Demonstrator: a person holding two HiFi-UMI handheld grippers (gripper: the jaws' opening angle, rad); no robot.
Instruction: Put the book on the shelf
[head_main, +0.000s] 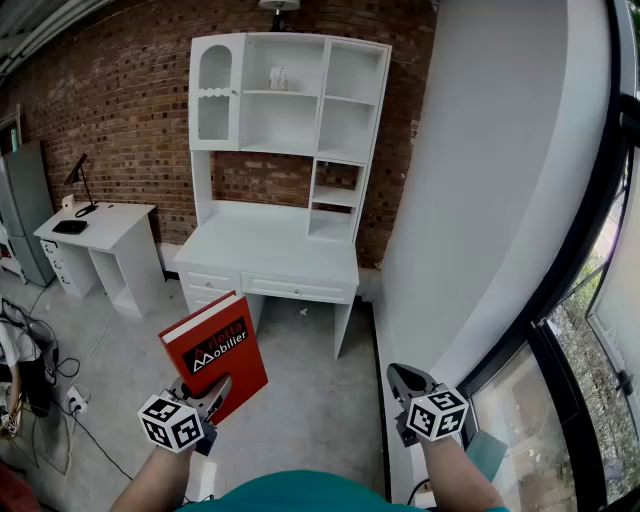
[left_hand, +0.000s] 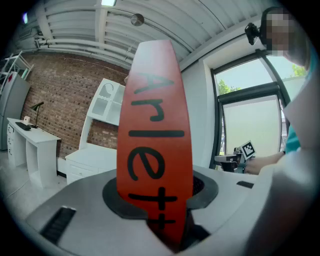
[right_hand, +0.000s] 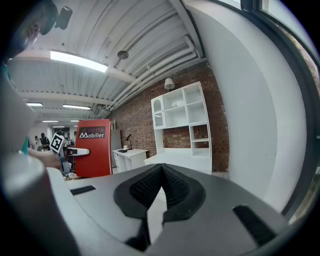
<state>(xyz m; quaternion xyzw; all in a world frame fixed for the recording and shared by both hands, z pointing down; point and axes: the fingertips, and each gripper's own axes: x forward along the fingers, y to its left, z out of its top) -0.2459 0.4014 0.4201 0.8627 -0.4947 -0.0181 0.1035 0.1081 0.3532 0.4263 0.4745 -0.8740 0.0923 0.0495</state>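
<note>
Grip must be firm: at lower left of the head view the red book (head_main: 213, 352) is clamped by its bottom edge between the left gripper's (head_main: 214, 393) fingers (left_hand: 120, 200). The right gripper (head_main: 400, 377) at lower right is empty, its fingers pressed together. The book is best carried upright to the white shelf unit (head_main: 288, 95) at upper centre and slid squarely into an open compartment.

Small white desk (head_main: 103, 226) with black lamp (head_main: 78, 178), against brick wall (head_main: 130, 105)

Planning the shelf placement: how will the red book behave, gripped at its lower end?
Probably stiff: the book stands straight above the left tool, no sag. Its smooth cover might slip. Gripped so low, it could tilt or pivot when moved.
</note>
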